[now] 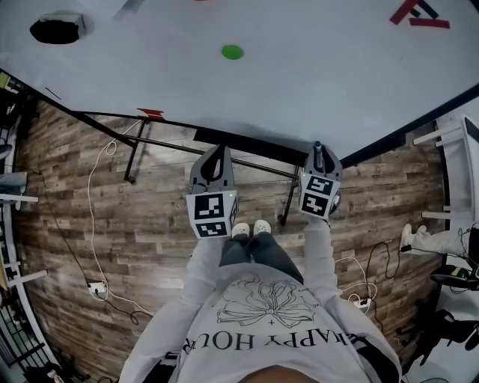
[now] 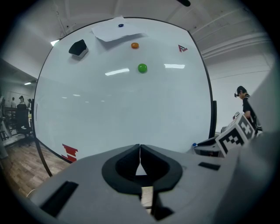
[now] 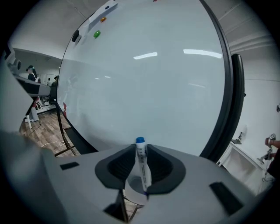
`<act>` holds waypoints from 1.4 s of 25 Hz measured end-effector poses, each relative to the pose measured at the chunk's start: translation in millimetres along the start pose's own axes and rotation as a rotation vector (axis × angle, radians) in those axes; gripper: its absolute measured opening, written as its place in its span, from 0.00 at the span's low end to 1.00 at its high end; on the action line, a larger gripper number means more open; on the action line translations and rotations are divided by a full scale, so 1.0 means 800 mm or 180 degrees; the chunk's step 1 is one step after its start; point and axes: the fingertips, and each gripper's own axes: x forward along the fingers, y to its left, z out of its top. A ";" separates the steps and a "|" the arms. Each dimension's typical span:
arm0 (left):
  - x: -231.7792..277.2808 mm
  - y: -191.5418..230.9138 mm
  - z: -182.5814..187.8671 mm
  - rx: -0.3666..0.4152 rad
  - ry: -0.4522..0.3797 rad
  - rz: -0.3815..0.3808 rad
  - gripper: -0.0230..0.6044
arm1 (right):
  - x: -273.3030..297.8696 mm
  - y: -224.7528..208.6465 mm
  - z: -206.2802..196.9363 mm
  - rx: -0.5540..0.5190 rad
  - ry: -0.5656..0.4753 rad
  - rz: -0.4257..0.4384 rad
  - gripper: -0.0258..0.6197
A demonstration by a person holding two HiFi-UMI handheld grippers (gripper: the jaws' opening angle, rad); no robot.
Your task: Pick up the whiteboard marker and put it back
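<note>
The whiteboard marker [image 3: 141,162], white with a blue cap, stands between the pads of my right gripper [image 3: 140,148], which is shut on it with the cap poking out past the fingertips. In the head view the right gripper [image 1: 318,152] sits just before the black ledge [image 1: 254,146] at the foot of the whiteboard [image 1: 299,82], with the marker's blue tip [image 1: 317,146] toward the board. My left gripper [image 1: 218,153] hovers beside it on the left. Its jaws [image 2: 140,148] are shut with nothing between them.
On the board are a green magnet [image 1: 232,51], an orange magnet [image 2: 134,45], a black eraser [image 1: 56,30] and red markings [image 1: 416,15]. The stand's legs [image 1: 133,161] and white cables [image 1: 93,224] cross the wood floor. White furniture [image 1: 456,142] stands at the right.
</note>
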 end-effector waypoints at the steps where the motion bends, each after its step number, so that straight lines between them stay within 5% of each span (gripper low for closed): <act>1: -0.001 0.001 0.000 -0.0001 0.0001 0.0009 0.05 | 0.001 0.000 -0.002 -0.0008 0.0048 0.0002 0.16; 11: -0.014 0.016 0.005 -0.0033 -0.0054 0.0101 0.05 | -0.004 -0.002 0.001 -0.0004 0.0054 -0.0039 0.14; 35: -0.045 0.001 0.059 -0.0016 -0.0435 -0.0011 0.05 | -0.111 -0.030 0.112 0.0053 -0.0847 -0.0252 0.14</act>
